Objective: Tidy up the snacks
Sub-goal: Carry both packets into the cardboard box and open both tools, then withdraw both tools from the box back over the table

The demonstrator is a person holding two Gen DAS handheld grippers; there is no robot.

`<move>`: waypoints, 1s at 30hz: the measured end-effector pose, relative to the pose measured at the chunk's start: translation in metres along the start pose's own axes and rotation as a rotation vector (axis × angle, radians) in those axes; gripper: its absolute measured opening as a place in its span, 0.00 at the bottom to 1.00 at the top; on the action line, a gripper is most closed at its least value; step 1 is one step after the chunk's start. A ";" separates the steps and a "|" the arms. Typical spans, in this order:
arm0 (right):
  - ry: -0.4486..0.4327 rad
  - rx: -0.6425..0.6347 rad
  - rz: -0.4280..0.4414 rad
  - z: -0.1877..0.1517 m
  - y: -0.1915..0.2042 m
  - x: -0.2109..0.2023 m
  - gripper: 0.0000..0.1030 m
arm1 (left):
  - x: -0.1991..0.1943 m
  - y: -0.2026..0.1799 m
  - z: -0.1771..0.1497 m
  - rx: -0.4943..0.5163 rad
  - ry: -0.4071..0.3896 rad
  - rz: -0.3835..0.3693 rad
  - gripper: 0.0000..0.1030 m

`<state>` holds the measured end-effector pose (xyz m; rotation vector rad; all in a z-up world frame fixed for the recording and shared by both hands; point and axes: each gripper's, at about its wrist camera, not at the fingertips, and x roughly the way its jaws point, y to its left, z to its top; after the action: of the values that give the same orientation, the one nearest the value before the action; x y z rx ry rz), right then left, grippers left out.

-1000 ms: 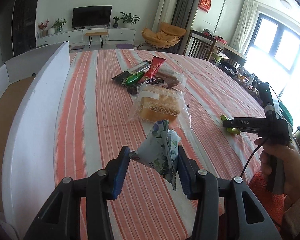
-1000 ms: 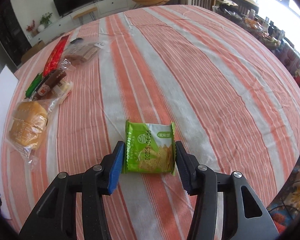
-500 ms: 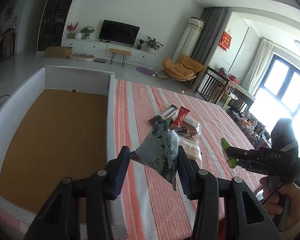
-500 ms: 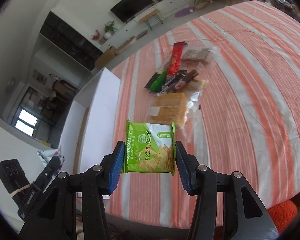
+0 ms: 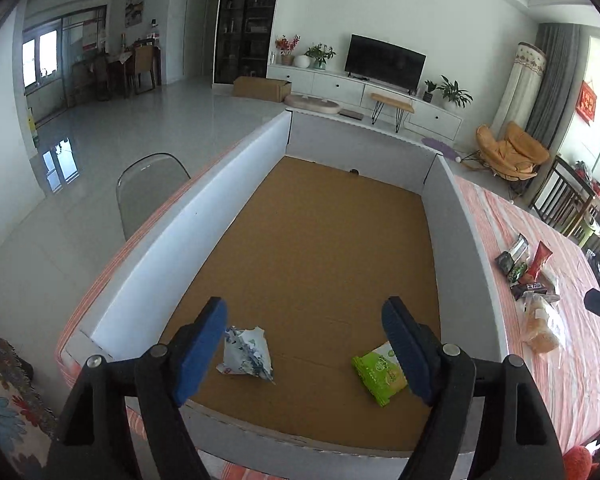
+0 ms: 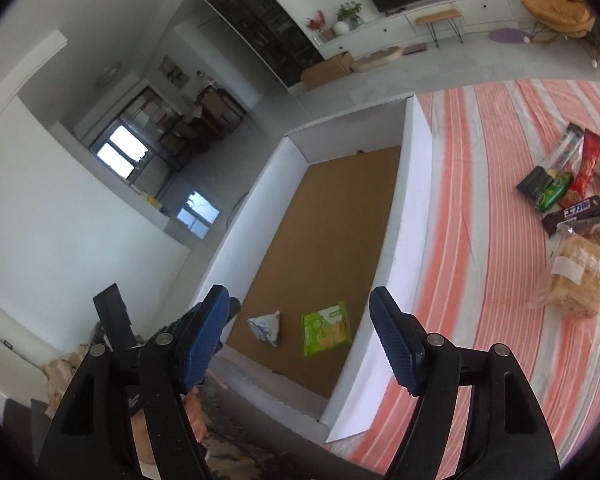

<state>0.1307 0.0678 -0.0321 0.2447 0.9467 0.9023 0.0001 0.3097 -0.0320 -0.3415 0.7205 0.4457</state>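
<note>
Both hand-held grippers stand with jaws spread and nothing between them: the left gripper point(image 5: 304, 344) and the right gripper point(image 6: 298, 338) have just been opening, above the near end of the white-walled box point(image 5: 188, 232). The blue-patterned packet point(image 5: 246, 350) and the green cracker packet point(image 5: 376, 368) lie apart on the brown box floor. Remaining snacks point(image 6: 568, 200) sit in a heap on the striped tablecloth point(image 6: 480, 168), well apart from the box. These appear light, with thin, slick, crinkly film wrappers. The wrapped cake point(image 6: 580, 276) at the near edge of the heap is judged soft and crushable; grip lightly across its short sides. Slim bars are best taken across their width, near mid-length.
</note>
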 end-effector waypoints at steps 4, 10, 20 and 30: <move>-0.065 0.026 -0.253 -0.025 -0.072 -0.029 0.74 | -0.009 -0.035 0.000 0.045 -0.043 -0.080 0.77; -0.120 0.090 -0.766 -0.087 -0.199 -0.069 0.74 | -0.013 -0.118 -0.002 0.239 -0.112 -0.224 0.83; -0.147 0.237 -0.850 -0.103 -0.247 -0.103 0.74 | 0.005 -0.171 -0.027 0.371 -0.075 -0.140 0.83; -0.089 0.220 -0.899 -0.107 -0.250 -0.087 0.74 | -0.001 -0.178 -0.038 0.390 -0.032 -0.151 0.83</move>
<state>0.1636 -0.1745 -0.1793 0.0261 0.9395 -0.0385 0.0676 0.1402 -0.0318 -0.0205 0.7276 0.1606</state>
